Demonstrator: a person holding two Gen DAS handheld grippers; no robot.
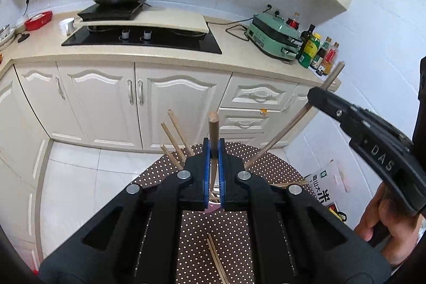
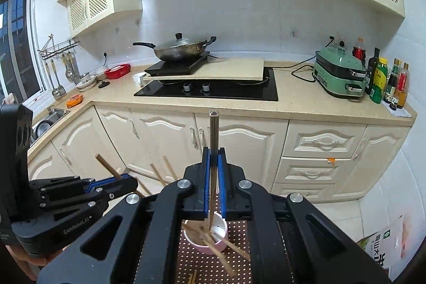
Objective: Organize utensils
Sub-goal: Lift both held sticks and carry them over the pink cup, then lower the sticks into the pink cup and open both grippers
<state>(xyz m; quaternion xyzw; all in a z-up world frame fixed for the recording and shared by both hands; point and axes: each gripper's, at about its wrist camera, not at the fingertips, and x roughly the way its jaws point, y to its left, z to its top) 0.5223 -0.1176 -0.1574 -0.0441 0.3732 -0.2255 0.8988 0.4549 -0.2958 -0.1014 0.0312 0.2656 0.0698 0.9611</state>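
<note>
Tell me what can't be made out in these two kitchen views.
- Pink cup: hidden in the left wrist view behind the left gripper.
- Loose chopsticks on the dotted table: cut off at the bottom edge.
- Bottle labels: too small to read in either view.

surface: dotted tablecloth (image 2: 213, 265) | on it: pink cup (image 2: 210, 244), loose chopsticks (image 1: 215, 257)

A lidded wok (image 2: 179, 49) sits behind the green cooker (image 2: 339, 73).

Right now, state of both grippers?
Left gripper: shut on a chopstick.
Right gripper: shut on a chopstick over the pink cup.
</note>
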